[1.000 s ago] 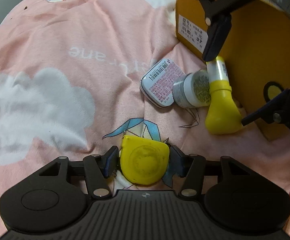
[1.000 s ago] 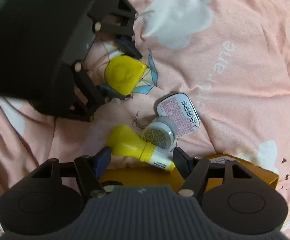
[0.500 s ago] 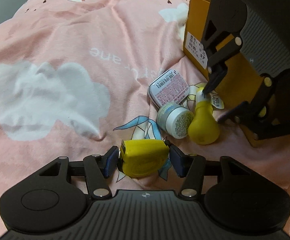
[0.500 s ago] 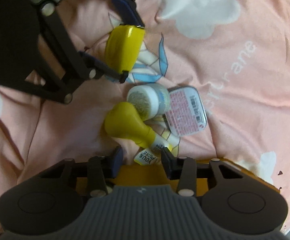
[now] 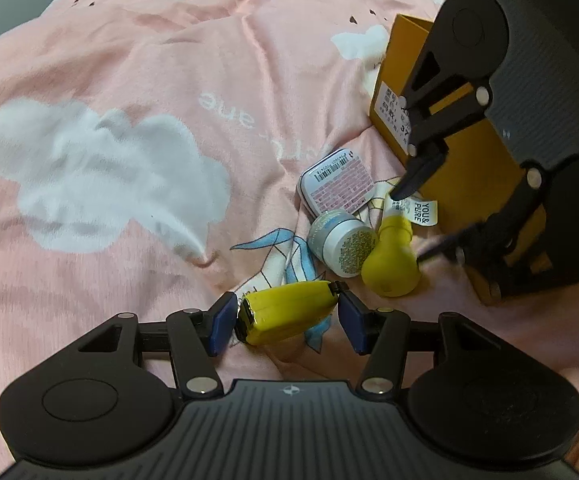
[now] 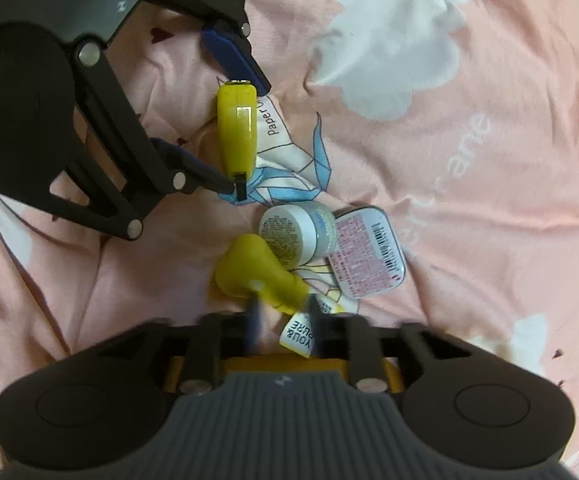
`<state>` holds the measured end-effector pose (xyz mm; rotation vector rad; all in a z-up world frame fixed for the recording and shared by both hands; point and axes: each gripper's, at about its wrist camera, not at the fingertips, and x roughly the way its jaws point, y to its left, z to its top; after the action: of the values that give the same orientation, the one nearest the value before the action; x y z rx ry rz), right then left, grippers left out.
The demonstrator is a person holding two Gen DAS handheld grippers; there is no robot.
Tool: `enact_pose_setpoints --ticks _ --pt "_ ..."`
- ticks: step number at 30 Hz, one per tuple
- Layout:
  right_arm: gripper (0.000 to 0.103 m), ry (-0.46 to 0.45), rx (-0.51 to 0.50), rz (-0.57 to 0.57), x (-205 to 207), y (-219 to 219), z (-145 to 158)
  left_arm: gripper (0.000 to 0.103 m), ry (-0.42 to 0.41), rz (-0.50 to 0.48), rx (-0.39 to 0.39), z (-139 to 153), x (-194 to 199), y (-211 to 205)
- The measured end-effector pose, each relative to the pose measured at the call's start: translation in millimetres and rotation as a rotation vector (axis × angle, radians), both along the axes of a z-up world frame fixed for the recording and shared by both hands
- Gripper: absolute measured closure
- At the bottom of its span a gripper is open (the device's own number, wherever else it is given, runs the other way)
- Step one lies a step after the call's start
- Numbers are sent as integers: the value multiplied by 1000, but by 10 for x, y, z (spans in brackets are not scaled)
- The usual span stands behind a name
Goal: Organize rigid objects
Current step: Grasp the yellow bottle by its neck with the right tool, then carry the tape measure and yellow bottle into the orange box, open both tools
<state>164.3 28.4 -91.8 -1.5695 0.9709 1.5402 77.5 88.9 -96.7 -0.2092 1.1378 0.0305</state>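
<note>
Left gripper pinches a flat yellow case edge-on, just off the pink bedspread. Right of it lie a small jar and white tin. Right gripper, jaws opening, straddles the yellow bulb bottle beside the orange box.

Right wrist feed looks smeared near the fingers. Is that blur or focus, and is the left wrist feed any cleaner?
Right wrist view: motion blur on the right gripper as its jaws open around the yellow bottle; the bedding is sharp. Left wrist view: crisp, left gripper and yellow case clear, fisheye bending at edges.
</note>
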Motion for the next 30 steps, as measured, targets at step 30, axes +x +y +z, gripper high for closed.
enact_pose_setpoints --ticks 30 --pt "80 -40 223 -293 -146 -102 348 40 -148 123 13 443 -293 -78"
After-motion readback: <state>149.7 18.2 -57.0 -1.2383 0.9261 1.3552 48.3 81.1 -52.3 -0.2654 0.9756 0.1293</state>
